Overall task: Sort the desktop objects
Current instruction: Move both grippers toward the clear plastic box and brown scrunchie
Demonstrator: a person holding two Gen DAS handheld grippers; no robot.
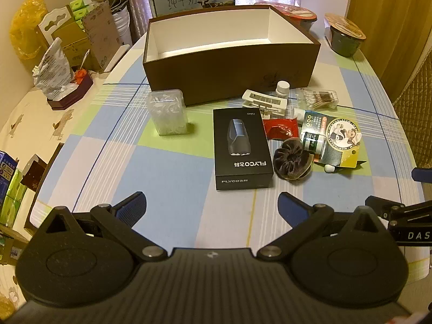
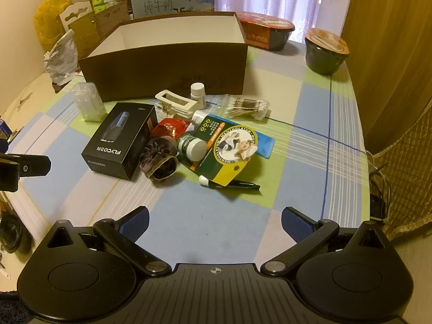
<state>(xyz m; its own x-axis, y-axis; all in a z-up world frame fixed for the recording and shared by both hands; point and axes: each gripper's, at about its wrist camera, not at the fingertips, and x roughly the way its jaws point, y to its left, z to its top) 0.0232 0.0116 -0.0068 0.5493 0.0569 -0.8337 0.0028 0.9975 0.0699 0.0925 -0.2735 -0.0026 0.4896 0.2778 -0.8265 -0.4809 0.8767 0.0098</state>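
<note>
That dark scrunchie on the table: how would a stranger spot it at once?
Start at the big brown box at the back. In front of it lies a black shaver box; the scrunchie rests against its right side. It is the only soft, crinkled fabric ring in the pile.

A checked-cloth counter point(image 2: 297, 140) carries an open brown box point(image 2: 167, 62), a black FLYCO box point(image 2: 121, 141), a clear floss-pick container point(image 1: 168, 112), a cotton-swab packet point(image 2: 247, 108) and two noodle bowls point(image 2: 325, 51).

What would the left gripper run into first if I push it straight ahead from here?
Probably the black razor box. The left gripper is open and empty, with bare tablecloth between it and the box, which sits slightly right of centre. The brown storage box lies farther behind. Depth is uncertain.
</note>
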